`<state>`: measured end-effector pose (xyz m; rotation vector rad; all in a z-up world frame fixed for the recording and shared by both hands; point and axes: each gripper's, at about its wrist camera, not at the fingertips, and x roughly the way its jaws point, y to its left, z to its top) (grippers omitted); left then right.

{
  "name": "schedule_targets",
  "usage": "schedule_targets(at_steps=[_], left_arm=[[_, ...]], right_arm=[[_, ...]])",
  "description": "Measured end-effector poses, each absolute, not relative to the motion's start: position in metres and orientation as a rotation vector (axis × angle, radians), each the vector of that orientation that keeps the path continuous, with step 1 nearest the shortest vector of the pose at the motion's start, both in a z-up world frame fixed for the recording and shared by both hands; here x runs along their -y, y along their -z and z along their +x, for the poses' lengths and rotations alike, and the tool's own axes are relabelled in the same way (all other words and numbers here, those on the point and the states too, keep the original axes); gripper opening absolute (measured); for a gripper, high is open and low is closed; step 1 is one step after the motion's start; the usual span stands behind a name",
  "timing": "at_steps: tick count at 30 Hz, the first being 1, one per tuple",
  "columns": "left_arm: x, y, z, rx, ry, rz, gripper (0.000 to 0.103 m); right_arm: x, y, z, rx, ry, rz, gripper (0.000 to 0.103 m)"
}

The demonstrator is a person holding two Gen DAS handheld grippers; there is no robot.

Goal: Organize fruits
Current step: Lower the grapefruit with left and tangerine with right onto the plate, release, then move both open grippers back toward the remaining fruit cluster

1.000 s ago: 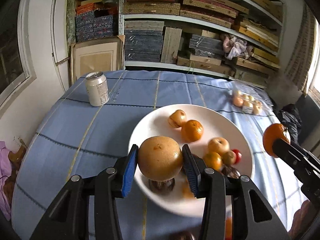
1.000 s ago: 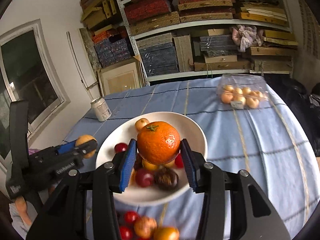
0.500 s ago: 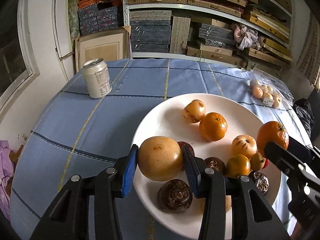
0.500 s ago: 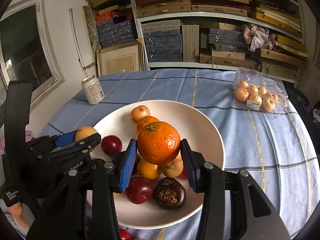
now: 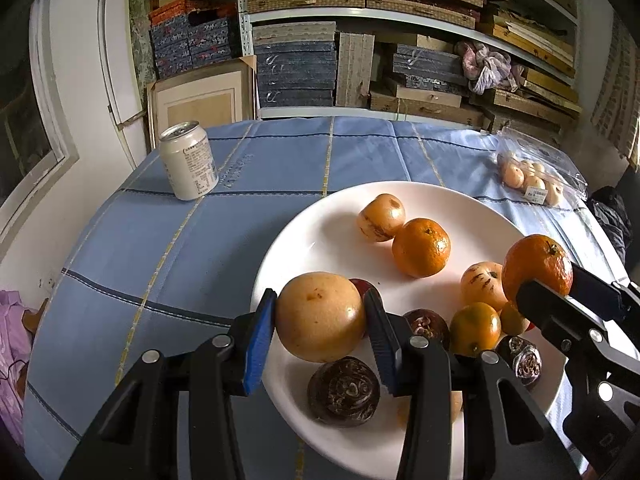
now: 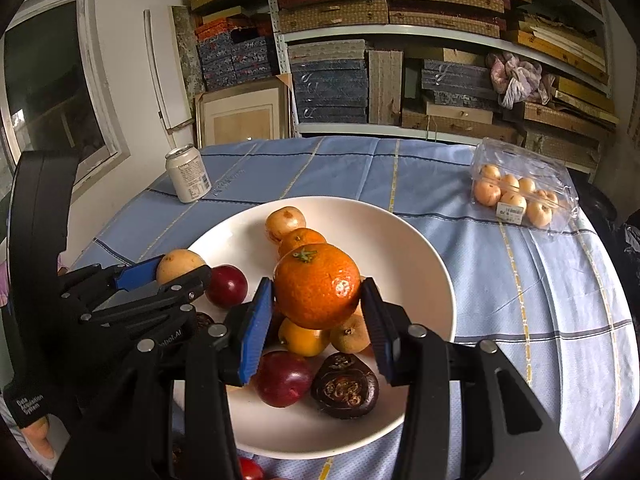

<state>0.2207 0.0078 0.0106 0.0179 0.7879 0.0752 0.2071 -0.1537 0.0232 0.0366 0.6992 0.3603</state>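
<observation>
Bare far half of white plate (image 6: 420, 248), fruit pile (image 6: 320, 344) crowding near half, open tablecloth (image 5: 160, 248) left, can (image 5: 188, 166) beyond

I'm reading "Data Acquisition System" in white on the black body of the left gripper (image 6: 182, 278), low at the left edge, well left of my right fingers. On its arm nearer those fingers I'm making out lettering ending in "bot.AI". The print on the can (image 6: 188, 174) and the sticker on the clear fruit box (image 6: 524, 186) are staying too small to read.
</observation>
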Motion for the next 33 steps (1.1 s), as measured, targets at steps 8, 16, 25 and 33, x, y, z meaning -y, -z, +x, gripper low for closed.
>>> schedule_targets(at_steps=[8, 16, 25, 33], left_arm=[[-0.007, -0.01, 0.222, -0.789, -0.076, 0.023, 0.045], [-0.003, -0.016, 0.217, -0.752, -0.094, 0.05, 0.06], [-0.005, -0.028, 0.205, -0.724, -0.083, 0.028, 0.06], [-0.007, -0.054, 0.158, -0.647, -0.062, -0.021, 0.068]], right_arm=[[0.152, -0.02, 0.211, -0.708, -0.364, 0.037, 0.044], [0.154, -0.016, 0.216, -0.715, -0.346, 0.047, 0.046], [0.167, -0.049, 0.195, -0.636, -0.345, 0.085, 0.046], [0.192, -0.068, 0.135, -0.565, -0.353, 0.157, 0.051]])
